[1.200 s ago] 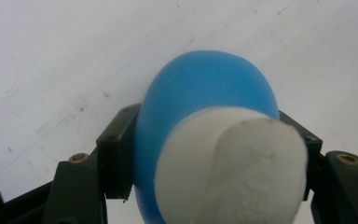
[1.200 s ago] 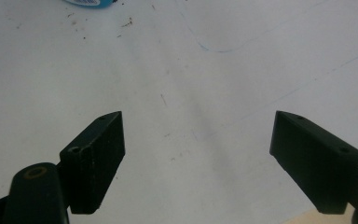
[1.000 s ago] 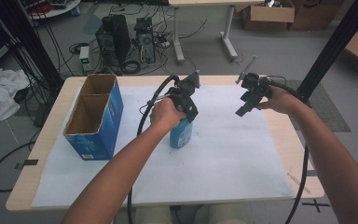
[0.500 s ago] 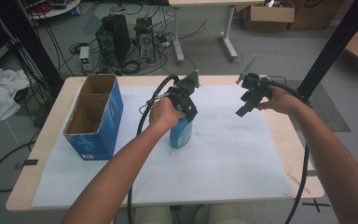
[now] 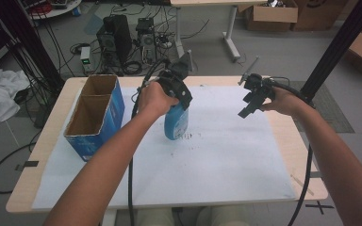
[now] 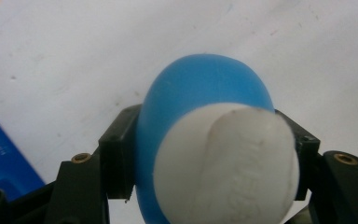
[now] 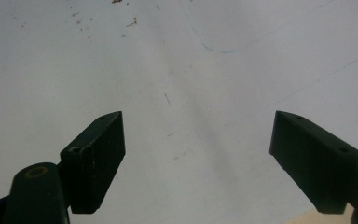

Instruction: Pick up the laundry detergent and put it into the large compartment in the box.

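A blue bottle [image 5: 176, 124] with a white cap [image 6: 228, 163] hangs upright just above the white paper near the middle of the table. My left gripper [image 5: 177, 106] comes down on it from above, shut on its upper part. In the left gripper view the two black pads press on the sides of the blue bottle [image 6: 200, 79], my left gripper [image 6: 209, 149] pointing down at the paper. My right gripper [image 5: 247, 108] hovers over the paper's far right. Its jaws stand wide open with nothing between them, as the right gripper view [image 7: 198, 158] shows.
A tall open blue cardboard box [image 5: 94, 117] with two compartments stands at the table's left; its corner [image 6: 4, 154] shows in the left gripper view. White paper [image 5: 217, 165] covers most of the wooden table [image 5: 306, 160]. Black cables trail from both grippers.
My left hand has risen a little and taken the blue bottle up with it, off the paper. The right hand has stayed where it was.
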Motion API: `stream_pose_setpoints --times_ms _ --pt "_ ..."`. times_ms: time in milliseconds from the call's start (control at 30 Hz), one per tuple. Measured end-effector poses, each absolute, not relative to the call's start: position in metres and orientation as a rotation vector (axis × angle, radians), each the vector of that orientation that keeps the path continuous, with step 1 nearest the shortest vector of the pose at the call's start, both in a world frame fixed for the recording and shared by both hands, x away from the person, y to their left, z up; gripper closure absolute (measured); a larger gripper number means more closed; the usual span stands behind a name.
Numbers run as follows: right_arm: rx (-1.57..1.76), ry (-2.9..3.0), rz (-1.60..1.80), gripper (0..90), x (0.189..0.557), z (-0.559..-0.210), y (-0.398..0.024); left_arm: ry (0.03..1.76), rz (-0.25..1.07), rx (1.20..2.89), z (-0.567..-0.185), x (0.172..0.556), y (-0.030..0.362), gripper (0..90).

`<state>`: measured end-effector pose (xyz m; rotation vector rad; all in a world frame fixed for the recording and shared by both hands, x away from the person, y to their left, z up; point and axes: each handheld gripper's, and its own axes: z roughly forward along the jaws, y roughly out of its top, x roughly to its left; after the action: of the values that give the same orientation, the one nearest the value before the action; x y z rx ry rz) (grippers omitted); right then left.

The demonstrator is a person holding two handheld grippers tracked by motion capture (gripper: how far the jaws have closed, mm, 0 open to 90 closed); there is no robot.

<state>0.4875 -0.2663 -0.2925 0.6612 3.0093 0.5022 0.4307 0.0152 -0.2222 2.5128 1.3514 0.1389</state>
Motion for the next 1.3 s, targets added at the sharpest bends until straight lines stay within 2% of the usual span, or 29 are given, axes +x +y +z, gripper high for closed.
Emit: stream_pose_setpoints --times_ms 567,933,1300 --pt "0.640 3.012 0.487 18.4 0.483 -0.287 -0.259 1.433 0.193 2.412 -0.145 0.421 0.055 37.4" --pt "0.616 3.008 0.471 18.5 0.481 -0.285 -0.255 1.522 0.236 2.333 -0.114 0.415 0.086 37.4" --pt "0.608 3.007 0.479 18.4 0.484 -0.286 -0.253 1.682 0.293 2.218 -0.092 0.410 0.124 37.4"
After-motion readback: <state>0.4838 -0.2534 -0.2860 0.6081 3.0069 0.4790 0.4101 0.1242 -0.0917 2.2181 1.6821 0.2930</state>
